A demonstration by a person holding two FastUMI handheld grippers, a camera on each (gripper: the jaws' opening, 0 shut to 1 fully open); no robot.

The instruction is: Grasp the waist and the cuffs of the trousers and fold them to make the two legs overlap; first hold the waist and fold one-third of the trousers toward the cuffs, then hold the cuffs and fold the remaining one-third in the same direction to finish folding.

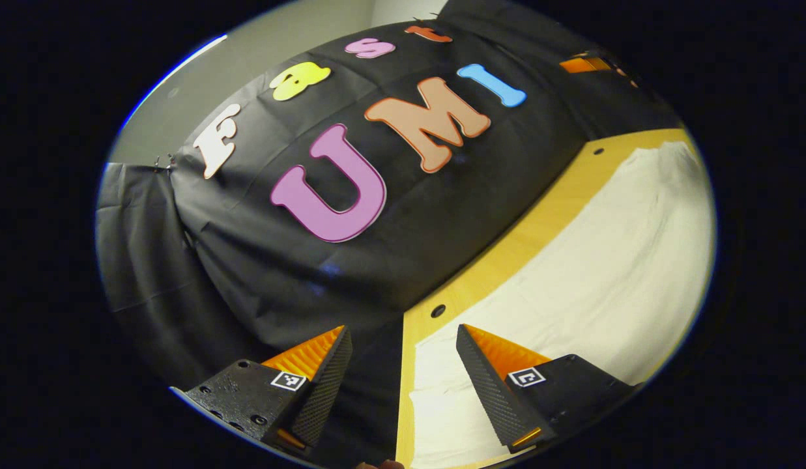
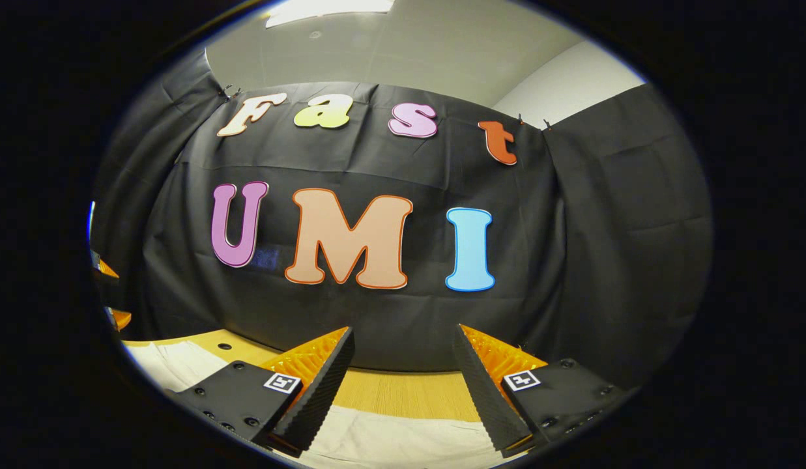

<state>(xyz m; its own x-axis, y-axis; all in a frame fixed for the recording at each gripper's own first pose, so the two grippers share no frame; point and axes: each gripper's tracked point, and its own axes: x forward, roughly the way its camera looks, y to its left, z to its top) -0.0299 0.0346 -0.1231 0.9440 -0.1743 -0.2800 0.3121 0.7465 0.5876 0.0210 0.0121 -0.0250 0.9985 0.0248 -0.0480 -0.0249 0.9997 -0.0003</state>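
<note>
While the left gripper [image 1: 403, 339] is rolled sideways, so the bench [image 1: 507, 254] runs slantwise, its fingers stand spread apart with nothing between them, off the cloth. Its view takes in a long stretch of the pale trousers [image 1: 604, 273] lying flat on the bench. Level and raised, the right gripper [image 2: 403, 339] is likewise spread and empty, with the trousers [image 2: 389, 443] low beneath its fingers.
</note>
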